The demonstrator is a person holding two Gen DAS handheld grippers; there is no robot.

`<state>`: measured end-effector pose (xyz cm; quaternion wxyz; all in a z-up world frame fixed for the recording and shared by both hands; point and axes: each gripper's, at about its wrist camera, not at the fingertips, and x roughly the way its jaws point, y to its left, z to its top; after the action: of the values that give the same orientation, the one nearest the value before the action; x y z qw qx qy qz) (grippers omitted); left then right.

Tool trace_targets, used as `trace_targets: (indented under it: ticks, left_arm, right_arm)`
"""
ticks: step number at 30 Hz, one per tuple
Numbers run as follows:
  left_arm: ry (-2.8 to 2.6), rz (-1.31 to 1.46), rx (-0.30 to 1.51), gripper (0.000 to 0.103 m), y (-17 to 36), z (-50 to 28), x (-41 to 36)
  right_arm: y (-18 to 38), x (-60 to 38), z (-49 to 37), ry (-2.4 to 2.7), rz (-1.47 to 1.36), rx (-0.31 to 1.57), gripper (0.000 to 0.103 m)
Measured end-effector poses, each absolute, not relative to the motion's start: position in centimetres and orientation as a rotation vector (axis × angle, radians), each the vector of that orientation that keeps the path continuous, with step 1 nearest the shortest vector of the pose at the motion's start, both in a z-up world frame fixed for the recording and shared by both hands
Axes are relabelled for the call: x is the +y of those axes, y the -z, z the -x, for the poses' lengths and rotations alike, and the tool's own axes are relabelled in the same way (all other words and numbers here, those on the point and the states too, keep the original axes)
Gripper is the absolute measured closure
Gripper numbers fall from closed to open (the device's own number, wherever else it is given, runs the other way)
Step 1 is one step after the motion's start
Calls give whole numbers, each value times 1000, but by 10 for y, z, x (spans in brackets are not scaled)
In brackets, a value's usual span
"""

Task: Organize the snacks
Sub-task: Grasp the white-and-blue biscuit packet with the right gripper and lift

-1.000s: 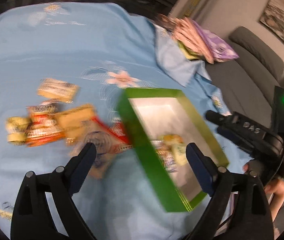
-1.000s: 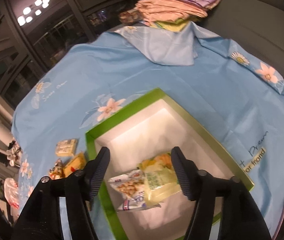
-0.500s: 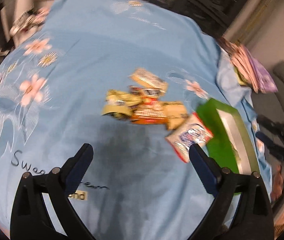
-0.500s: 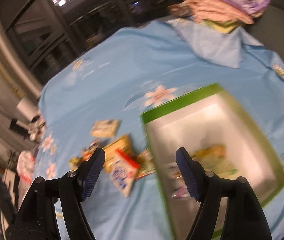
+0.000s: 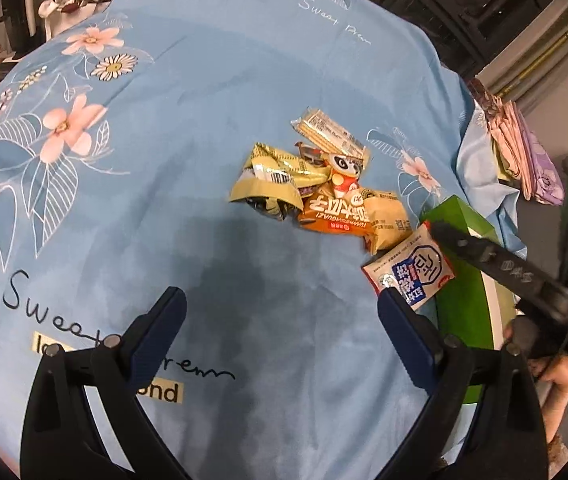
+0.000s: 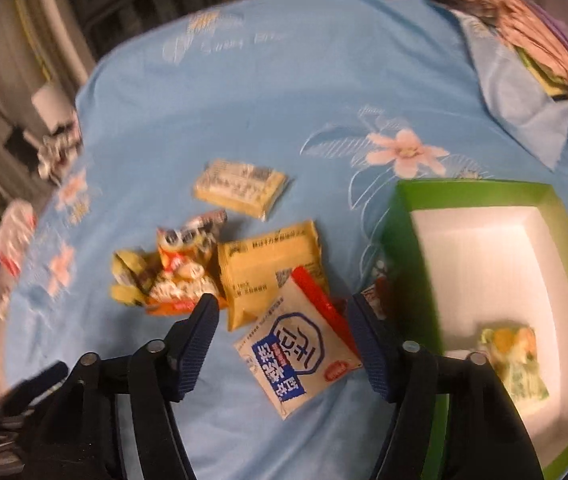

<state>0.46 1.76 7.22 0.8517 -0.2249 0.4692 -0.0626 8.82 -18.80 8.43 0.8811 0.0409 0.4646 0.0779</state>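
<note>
Looking along our right gripper point(image 6: 282, 316), jaws closing above the white packet point(image 6: 298, 344), we see the green box's point(image 6: 412, 240) inside; our left gripper point(image 5: 280, 316), jaws apart, sees only its outer wall.

The bedsheet point(image 5: 212, 208) is light blue, printed with pink flowers, white daisies, white-outlined leaves and dark handwritten script. The box point(image 6: 480, 196) has bright green walls and a white inside; the packet in it point(image 6: 518, 364) is green, yellow and orange. The packet nearest the box point(image 6: 296, 344) is white with a blue emblem and a red edge. The square packet point(image 6: 268, 268) is yellow. The wafer pack point(image 5: 330, 130) is pale yellow. Another packet point(image 5: 336, 220) is orange with white characters. The crumpled wrappers point(image 5: 272, 184) are olive-yellow. The folded cloths point(image 5: 524, 152) are pink and purple.
</note>
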Motion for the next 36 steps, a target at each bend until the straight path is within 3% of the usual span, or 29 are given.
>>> trace_targets:
  ticks: [3, 7, 8, 14, 18, 22, 32, 36]
  left_arm:
    - [145, 476, 1019, 6, -66, -7, 15]
    - [153, 495, 1051, 6, -59, -8, 11]
    - [158, 494, 1057, 6, -58, -8, 9]
    - [190, 496, 1099, 7, -52, -6, -3]
    - [179, 485, 1103, 9, -50, -4, -8]
    - [192, 502, 1093, 12, -49, -3, -12]
    - [231, 482, 1106, 28, -38, -10, -41]
    - [223, 462, 1105, 41, -36, -10, -42]
  right_arm:
    - [-70, -184, -91, -156, -49, 1013, 49]
    - [-58, -177, -88, -190, -27, 1078, 74]
    - [-55, -176, -88, -204, -40, 1094, 74]
    - [-44, -163, -75, -335, -147, 1200, 74]
    - [-56, -165, -73, -275, -71, 1124, 71]
    - [-60, -182, -83, -204, -54, 1059, 43]
    - [-41, -182, -89, -330, -186, 1172, 42]
    - [-27, -177, -87, -356, -229, 1247, 42]
